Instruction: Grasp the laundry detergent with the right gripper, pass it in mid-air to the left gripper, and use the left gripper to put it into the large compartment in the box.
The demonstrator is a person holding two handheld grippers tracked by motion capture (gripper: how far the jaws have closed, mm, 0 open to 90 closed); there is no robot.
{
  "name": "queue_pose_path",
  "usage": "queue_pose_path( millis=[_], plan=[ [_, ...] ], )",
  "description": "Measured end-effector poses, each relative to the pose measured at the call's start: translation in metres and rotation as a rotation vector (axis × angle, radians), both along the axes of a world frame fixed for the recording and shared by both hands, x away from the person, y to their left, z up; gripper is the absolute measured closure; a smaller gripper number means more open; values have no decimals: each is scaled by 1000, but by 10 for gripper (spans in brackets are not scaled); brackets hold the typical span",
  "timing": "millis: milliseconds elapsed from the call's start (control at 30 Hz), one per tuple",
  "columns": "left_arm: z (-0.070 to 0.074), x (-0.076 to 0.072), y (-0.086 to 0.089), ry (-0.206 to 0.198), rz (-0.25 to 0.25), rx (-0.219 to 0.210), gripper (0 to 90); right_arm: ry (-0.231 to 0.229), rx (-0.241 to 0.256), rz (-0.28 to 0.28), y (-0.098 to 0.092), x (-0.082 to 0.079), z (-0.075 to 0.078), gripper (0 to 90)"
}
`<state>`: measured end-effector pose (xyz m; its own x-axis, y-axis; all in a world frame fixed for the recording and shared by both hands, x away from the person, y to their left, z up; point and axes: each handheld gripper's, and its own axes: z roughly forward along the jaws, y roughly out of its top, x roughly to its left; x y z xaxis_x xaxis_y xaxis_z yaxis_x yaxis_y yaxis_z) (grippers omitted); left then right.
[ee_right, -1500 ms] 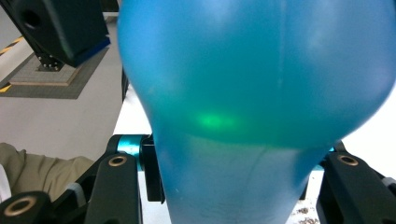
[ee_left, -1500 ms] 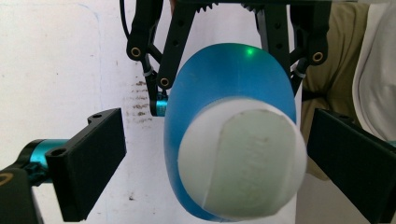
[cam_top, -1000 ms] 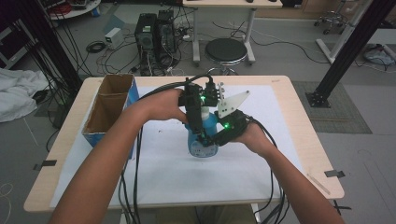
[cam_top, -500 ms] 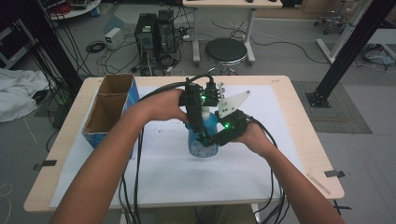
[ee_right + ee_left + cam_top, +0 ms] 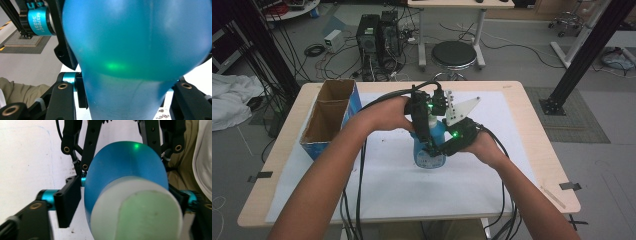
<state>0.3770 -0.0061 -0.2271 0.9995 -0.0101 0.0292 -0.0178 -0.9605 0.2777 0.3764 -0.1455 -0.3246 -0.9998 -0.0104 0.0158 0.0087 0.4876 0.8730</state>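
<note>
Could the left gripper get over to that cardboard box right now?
Probably not at once: the left gripper is closed around the blue bottle, which the right gripper also clamps. Otherwise the paper-covered table toward the cardboard box looks free.

Both forearms are stretched forward and angled inward. The left gripper (image 5: 428, 142) is pointed downward, the right gripper (image 5: 438, 150) held just beside it, both sets of fingers held apart.
</note>
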Motion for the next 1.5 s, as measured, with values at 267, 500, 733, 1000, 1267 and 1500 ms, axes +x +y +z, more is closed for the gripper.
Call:
queue_pose_path(
  millis=[267, 500, 733, 1000, 1267, 1500],
  plan=[
    [0, -1, 0, -7, -5, 0, 304, 2, 6, 0, 0, 0, 0, 453],
    [1, -3, 0, -3, -25, -7, 361, 6, 6, 1, -1, -1, 0, 454],
    [0, -4, 0, -9, -30, -4, 377, 2, 5, 1, -1, -1, 0, 454],
    [0, -6, -1, -22, -46, -6, 380, -7, -4, 1, -1, -2, 0, 454],
    [2, -9, -3, -35, -54, 5, 382, -23, -9, 0, -2, -4, 2, 452],
    [5, -10, 1, -42, -47, 7, 382, -19, -22, -19, -6, -7, 8, 218]
  ],
)
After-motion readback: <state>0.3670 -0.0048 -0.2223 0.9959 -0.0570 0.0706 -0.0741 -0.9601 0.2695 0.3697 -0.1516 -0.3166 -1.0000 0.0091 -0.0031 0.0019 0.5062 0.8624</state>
